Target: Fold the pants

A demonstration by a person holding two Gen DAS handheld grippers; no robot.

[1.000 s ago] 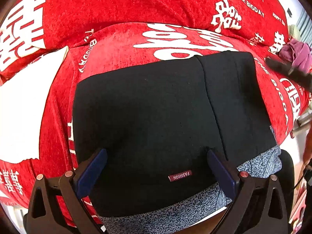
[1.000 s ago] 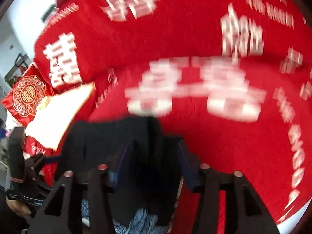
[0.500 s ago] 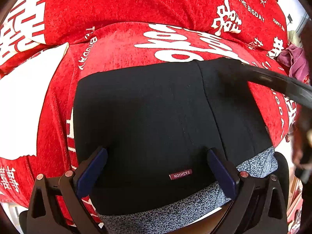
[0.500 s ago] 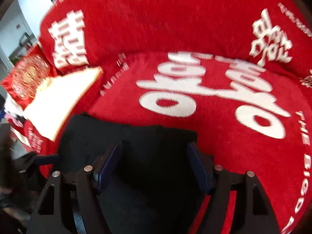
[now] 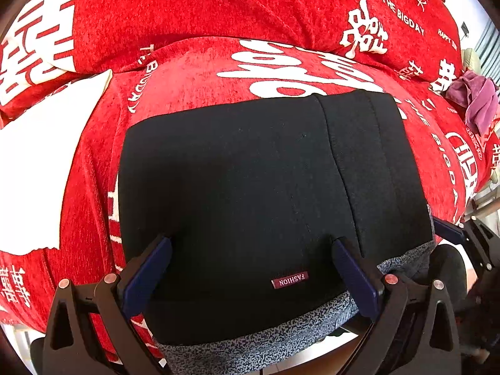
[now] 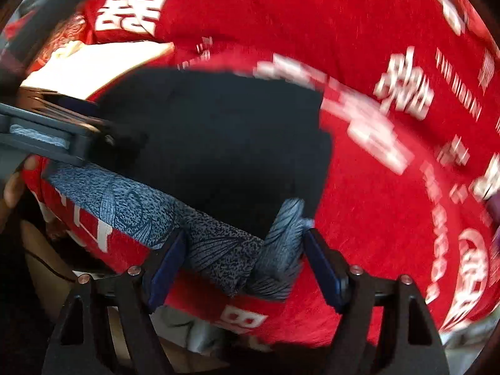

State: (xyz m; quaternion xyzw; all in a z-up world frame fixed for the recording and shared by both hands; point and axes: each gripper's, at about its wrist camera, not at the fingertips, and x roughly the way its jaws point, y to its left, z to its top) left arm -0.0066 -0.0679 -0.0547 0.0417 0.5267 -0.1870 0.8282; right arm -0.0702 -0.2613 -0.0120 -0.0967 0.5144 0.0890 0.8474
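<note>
Since a second ago, the right gripper [image 6: 243, 265] has let go of the far black fold and swung to the near right corner of the pants [image 5: 265, 193]; its jaws are opening, with the grey patterned waistband [image 6: 218, 250] loosely between them, not pinched. That suggests the fold is laid and only tidying the corner remains. The pants lie as a flat black rectangle on the red sofa cover [image 5: 218, 72], waistband at the near edge, overhanging slightly. The left gripper [image 5: 250, 268] hovers over the maroon label [image 5: 290, 280], jaws wide apart, gripping nothing. Red cloth lies bare beyond and to the right; a white cushion [image 5: 47, 168] sits left, a purple cloth [image 5: 478, 103] far right.
</note>
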